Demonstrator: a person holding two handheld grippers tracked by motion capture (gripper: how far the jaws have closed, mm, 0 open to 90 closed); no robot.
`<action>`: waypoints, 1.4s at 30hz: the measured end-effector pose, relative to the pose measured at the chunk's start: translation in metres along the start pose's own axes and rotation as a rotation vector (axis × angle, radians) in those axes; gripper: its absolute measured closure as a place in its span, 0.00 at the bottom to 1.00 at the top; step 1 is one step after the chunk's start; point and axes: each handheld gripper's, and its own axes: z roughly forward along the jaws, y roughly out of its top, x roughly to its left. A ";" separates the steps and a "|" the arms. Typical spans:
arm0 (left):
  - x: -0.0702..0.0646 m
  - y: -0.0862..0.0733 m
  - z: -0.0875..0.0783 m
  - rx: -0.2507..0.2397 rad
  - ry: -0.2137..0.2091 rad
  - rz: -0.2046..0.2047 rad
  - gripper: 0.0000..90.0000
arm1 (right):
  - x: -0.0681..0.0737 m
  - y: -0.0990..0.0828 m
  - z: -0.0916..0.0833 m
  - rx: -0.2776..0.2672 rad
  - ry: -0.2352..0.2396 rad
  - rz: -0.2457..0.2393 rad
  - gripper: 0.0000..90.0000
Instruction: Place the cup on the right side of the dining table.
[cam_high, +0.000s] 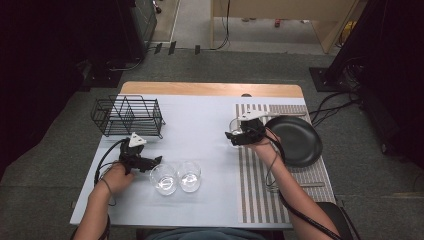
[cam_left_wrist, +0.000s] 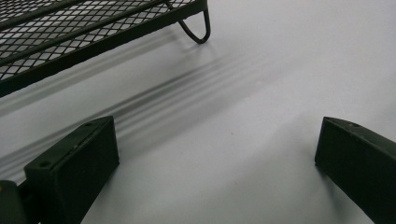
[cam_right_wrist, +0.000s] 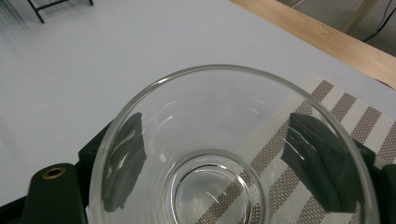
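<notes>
Right gripper (cam_high: 235, 136) clamped around a clear glass (cam_right_wrist: 229, 154) at the striped placemat's (cam_high: 255, 190) left edge, glass base cut off below. Black pan (cam_high: 295, 140) at 3 o'clock. Left gripper (cam_high: 156, 161) spread wide, empty, two glasses (cam_high: 176, 177) just beside; wire rack (cam_high: 127, 116) at 11 o'clock.

Cut-off edges and hidden contact

In the right gripper view the glass (cam_right_wrist: 219, 158) runs off the bottom edge, so its base and whether the right gripper (cam_right_wrist: 229, 161) presses its wall cannot be told. The wire rack (cam_left_wrist: 70, 37) is cropped at the top and left of the left gripper view. In the high view the black pan (cam_high: 296, 140) sits partly behind the hand.
</notes>
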 end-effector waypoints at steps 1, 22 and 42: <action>0.000 0.000 0.000 0.000 0.000 0.000 0.00 | -0.001 0.000 0.000 -0.001 -0.002 0.001 0.21; 0.000 0.000 0.000 0.000 0.000 0.000 0.00 | -0.014 -0.002 -0.002 -0.007 -0.022 0.020 0.21; 0.000 0.000 0.000 0.000 0.000 0.000 0.00 | -0.020 -0.006 0.000 0.000 -0.044 0.043 0.21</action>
